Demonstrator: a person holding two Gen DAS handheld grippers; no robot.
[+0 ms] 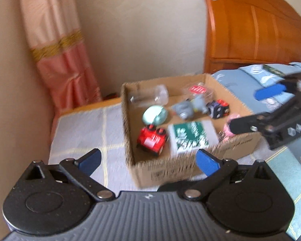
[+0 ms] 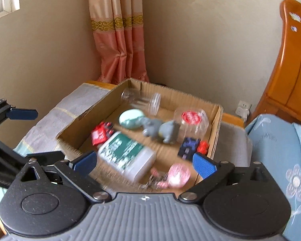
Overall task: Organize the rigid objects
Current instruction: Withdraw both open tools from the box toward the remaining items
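Both the left gripper [image 1: 148,161] and right gripper [image 2: 144,163] hang empty with jaws wide apart just near of the box [image 1: 130,140], which holds a bottle [image 2: 128,154], red toy [image 1: 151,140] and jars.

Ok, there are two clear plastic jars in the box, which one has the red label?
The squat clear jar by the box's far right corner, beside the grey toy. The other jar lies on its side along the far wall, with no label visible.

One cardboard box [image 2: 215,120] holds two clear jars [image 2: 140,100], one grey elephant [image 2: 162,129], one bottle [image 2: 128,154].
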